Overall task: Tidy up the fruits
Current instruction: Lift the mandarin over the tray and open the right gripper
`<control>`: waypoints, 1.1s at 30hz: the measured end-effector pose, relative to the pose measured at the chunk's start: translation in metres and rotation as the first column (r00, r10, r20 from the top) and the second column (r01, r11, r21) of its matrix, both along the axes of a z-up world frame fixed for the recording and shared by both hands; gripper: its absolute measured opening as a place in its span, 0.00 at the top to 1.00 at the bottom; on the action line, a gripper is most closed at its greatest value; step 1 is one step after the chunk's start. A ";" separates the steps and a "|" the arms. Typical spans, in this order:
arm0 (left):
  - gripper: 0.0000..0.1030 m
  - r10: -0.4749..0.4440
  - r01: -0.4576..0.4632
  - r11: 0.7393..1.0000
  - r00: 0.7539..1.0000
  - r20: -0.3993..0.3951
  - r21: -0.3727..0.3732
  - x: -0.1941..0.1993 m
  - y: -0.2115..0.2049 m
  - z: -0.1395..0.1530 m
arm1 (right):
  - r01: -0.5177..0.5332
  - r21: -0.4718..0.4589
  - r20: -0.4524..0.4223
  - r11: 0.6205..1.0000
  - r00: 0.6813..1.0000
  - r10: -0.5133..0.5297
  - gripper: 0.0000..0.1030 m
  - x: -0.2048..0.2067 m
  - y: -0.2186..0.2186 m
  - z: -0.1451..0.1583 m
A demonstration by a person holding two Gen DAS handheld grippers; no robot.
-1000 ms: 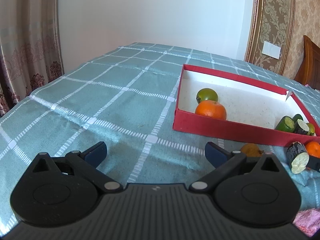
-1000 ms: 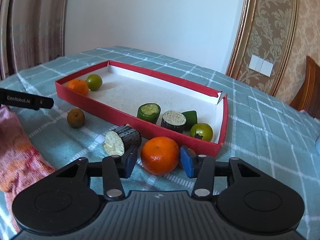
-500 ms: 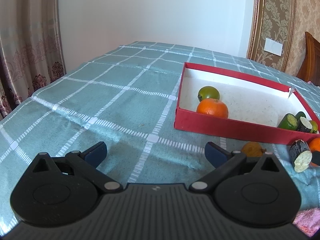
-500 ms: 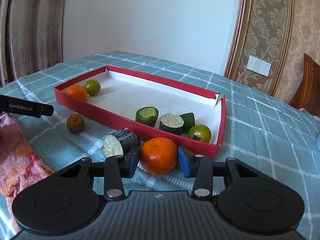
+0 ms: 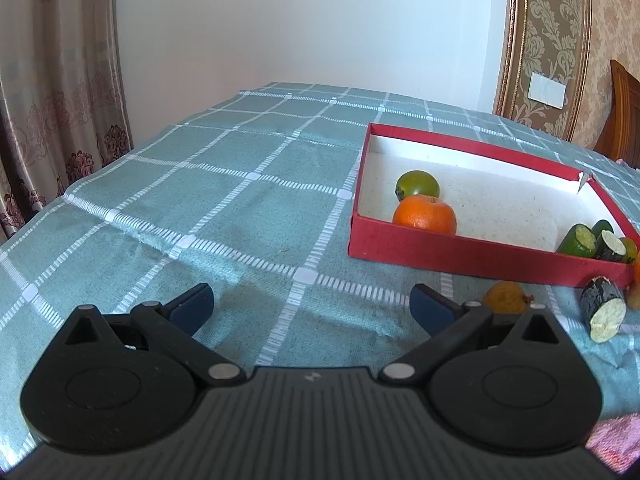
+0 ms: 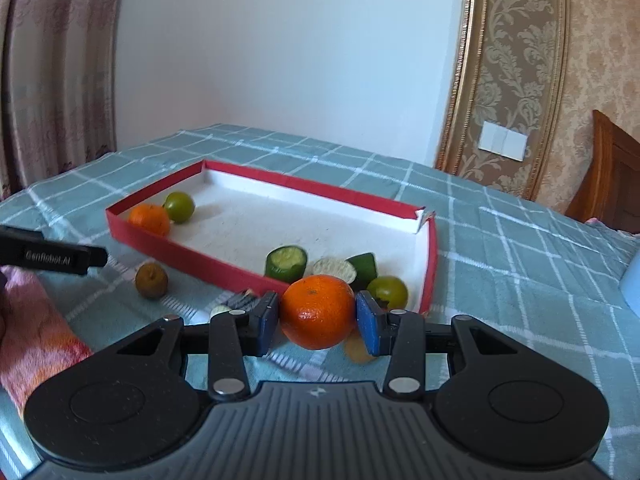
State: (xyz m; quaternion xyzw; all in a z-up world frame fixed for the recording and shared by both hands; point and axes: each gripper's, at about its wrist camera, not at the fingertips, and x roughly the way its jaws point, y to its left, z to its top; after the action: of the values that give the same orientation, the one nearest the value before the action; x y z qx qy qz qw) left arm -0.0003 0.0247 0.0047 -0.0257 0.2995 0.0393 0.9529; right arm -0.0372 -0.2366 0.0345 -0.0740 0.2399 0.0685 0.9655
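Note:
My right gripper [image 6: 317,322] is shut on an orange [image 6: 316,308], held off the tablecloth just in front of the red tray [image 6: 192,258]. Inside the tray lie another orange [image 6: 150,219], a green fruit [image 6: 179,207], a cucumber piece [image 6: 286,263], an eggplant slice [image 6: 334,269] and a green tomato [image 6: 387,291]. A brown fruit [image 6: 151,280] and an eggplant chunk [image 6: 240,302], partly hidden by my finger, lie outside it. My left gripper [image 5: 312,304] stands open over bare cloth, left of the tray [image 5: 460,254], with the brown fruit [image 5: 505,298] to its right.
A pink cloth [image 6: 36,332] lies at the near left of the table. A small yellowish piece [image 6: 356,350] sits under the held orange. A wooden chair [image 6: 616,176] stands at the far right, curtains [image 5: 52,100] on the left. A pale blue object [image 6: 632,280] shows at the right edge.
My right gripper has risen with the orange, lifting it off the tablecloth; the eggplant chunk now sits behind its left finger. The left gripper has stayed put.

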 end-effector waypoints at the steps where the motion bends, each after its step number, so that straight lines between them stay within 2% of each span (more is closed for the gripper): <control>1: 0.00 0.000 0.000 1.000 1.000 0.000 0.004 0.000 0.000 0.000 | 0.009 0.004 0.001 1.000 1.000 -0.009 0.60 0.001 0.000 0.002; 11: 0.00 0.003 -0.003 1.000 1.000 -0.003 0.024 0.000 -0.004 0.000 | 0.058 0.000 0.004 0.998 0.998 -0.058 0.60 0.010 0.000 0.017; 25: 0.00 -0.003 0.003 1.000 1.000 -0.001 0.002 -0.001 0.000 -0.001 | 0.045 0.005 0.019 0.999 0.999 -0.045 0.60 0.022 0.006 0.026; 33: 0.00 -0.007 0.007 1.000 1.000 -0.004 -0.017 0.000 0.003 -0.001 | 0.106 0.050 0.009 0.993 0.994 -0.106 0.60 0.031 -0.024 0.025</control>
State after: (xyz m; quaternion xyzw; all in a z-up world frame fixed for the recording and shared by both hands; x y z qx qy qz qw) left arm -0.0001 0.0274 0.0037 -0.0324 0.3017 0.0334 0.9523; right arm -0.0066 -0.2611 0.0591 -0.0377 0.2359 0.0225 0.9708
